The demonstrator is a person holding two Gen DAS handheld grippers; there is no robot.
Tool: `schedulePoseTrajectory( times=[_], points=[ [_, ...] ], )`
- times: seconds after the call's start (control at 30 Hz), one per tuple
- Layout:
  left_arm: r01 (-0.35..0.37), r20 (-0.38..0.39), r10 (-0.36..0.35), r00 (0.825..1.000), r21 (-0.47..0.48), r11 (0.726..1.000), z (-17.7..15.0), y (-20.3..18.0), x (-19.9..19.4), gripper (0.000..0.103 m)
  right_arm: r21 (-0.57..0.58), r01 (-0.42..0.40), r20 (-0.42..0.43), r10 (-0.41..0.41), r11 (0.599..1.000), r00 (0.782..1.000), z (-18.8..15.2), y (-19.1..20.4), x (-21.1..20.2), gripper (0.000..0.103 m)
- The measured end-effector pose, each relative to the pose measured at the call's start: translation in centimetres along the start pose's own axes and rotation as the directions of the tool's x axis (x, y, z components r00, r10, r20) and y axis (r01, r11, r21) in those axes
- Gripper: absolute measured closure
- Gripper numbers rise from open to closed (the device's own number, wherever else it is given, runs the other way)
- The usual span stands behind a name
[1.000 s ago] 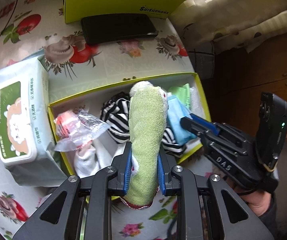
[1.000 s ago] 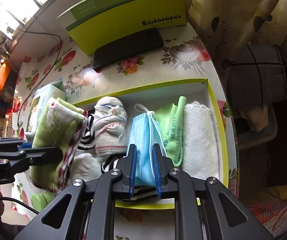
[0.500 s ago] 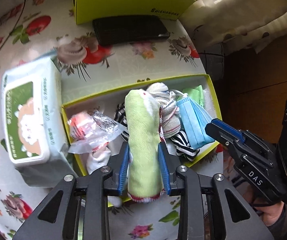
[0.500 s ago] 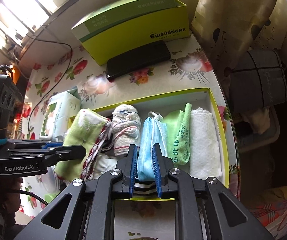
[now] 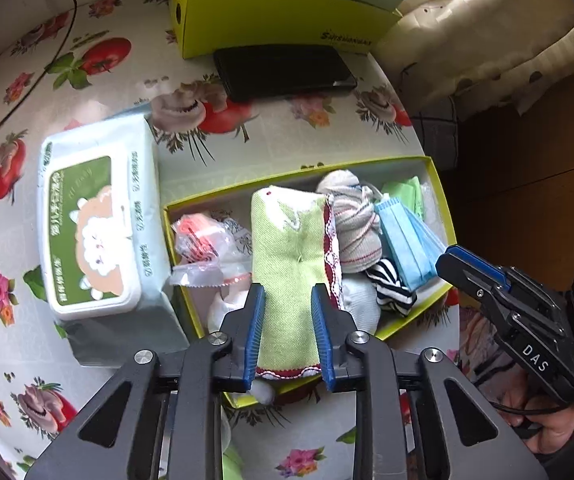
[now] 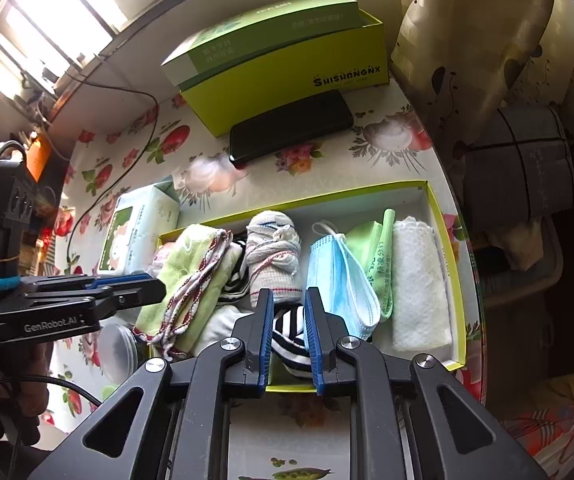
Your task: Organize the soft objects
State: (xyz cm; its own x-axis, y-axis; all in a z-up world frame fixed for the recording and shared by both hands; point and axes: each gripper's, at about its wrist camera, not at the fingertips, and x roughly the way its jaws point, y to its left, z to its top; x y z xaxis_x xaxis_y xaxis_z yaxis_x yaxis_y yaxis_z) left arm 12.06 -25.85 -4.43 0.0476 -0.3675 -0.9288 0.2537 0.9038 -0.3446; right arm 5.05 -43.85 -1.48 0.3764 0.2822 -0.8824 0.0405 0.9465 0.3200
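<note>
L hand-held gripper (image 5: 287,332) tilted steeply down, closing on green towel (image 5: 291,256)

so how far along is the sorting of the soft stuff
Done: white towel, green cloth, blue face mask and rolled sock lie in the yellow box. In hand: left gripper, jaws just closing, holds the green towel over the box; right gripper is shut, empty. Left: settle that towel in.

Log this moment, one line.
left gripper: jaws just closing, shut on green towel | right gripper: shut, empty, above striped sock | yellow box: blue mask inside
</note>
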Motion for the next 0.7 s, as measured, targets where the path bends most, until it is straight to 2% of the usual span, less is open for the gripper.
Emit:
schedulePoseTrajectory(
  times=[0.2,0.3,0.7],
  points=[
    [0.030,-0.053,-0.029,0.998,0.018,0.999,-0.5,-1.3,1.4,0.078,0.002,-0.007,-0.013,0.007,1.000,1.000,-0.5,0.3,0.1,0.087],
    [0.011,-0.058,-0.009,0.998,0.037,0.999,-0.8,-1.7,1.5,0.078,-0.001,-0.005,-0.019,0.005,1.000,1.000,-0.7,0.4,0.1,0.087],
    [-0.100,0.022,0.098,0.995,0.126,0.987,-1.4,-1.8,-0.5,0.078,-0.032,0.009,-0.032,-0.010,0.999,0.999,-1.5,2.5,0.1,0.084]
  ],
)
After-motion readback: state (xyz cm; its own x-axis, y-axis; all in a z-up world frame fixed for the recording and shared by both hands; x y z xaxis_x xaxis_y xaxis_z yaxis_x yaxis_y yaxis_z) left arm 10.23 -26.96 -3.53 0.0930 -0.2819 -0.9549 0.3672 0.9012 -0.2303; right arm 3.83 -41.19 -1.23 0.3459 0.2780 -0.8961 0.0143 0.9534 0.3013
